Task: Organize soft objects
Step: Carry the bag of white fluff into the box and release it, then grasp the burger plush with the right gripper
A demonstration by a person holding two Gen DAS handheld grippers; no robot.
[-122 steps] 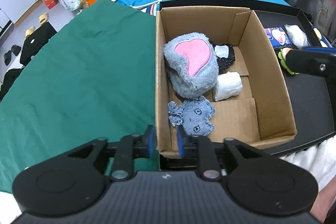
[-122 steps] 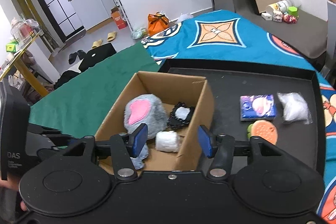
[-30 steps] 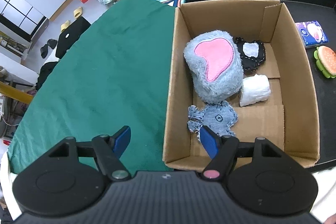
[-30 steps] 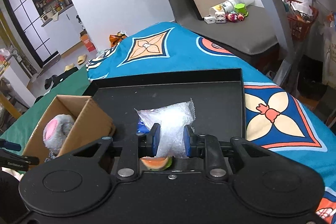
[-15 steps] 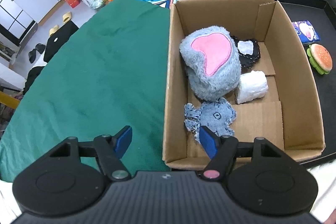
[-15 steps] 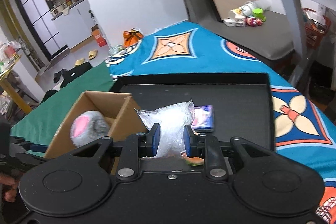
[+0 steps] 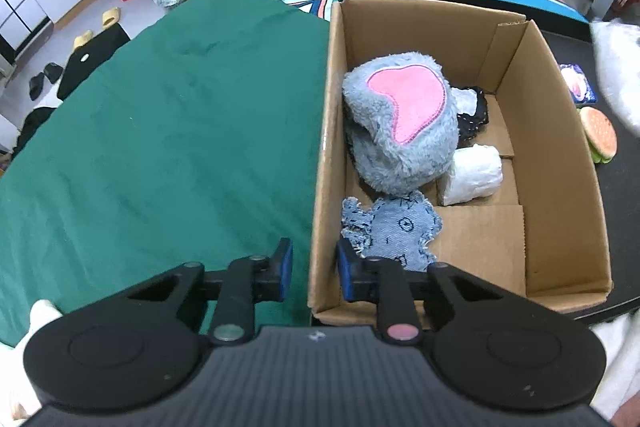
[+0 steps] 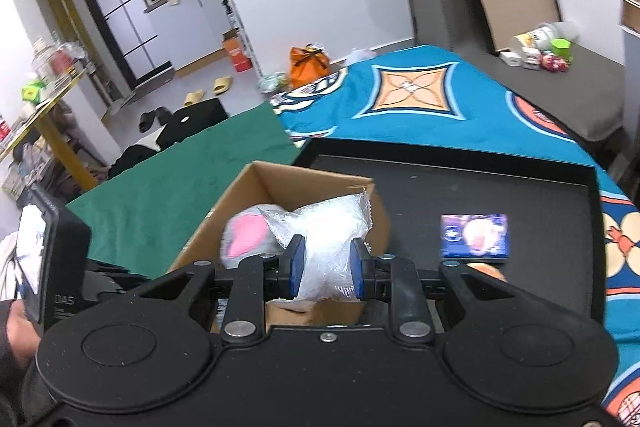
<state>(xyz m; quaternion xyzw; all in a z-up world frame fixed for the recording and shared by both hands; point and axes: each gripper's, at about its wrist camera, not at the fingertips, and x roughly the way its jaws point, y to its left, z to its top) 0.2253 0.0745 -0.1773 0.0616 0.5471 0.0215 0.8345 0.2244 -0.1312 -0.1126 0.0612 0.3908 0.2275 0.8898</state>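
The right gripper point(image 8: 325, 267) pinches a clear bag point(image 8: 324, 233) of white stuffing between its blue pads, the bag bulging up above the fingers and held in the air over the near right corner of the box point(image 8: 280, 183); in the left wrist view the same bag shows only as a blurred white shape at the right edge point(image 7: 618, 67). The left gripper point(image 7: 314, 269) has its jaws narrowly spread, one on each side of the box's point(image 7: 326, 155) near left wall; whether the pads touch the cardboard cannot be told. Inside the box lie a grey plush point(image 7: 400, 123) with a pink patch, leaning against the left wall, a black lace piece point(image 7: 474, 115) behind it, a white roll point(image 7: 472, 175) just to its right, and a denim toy point(image 7: 394, 227) on the floor at the near left, close to the left gripper's inner pad. The box sits at the left end of a black tray point(image 8: 500, 183), its left wall along the edge of a green cloth point(image 7: 160, 115). On the tray to the right of the box lie a blue pack point(image 8: 474, 237) and a burger toy point(image 7: 598, 137), near each other and apart from the box. A blue patterned cloth point(image 8: 420, 107) lies under and beyond the tray
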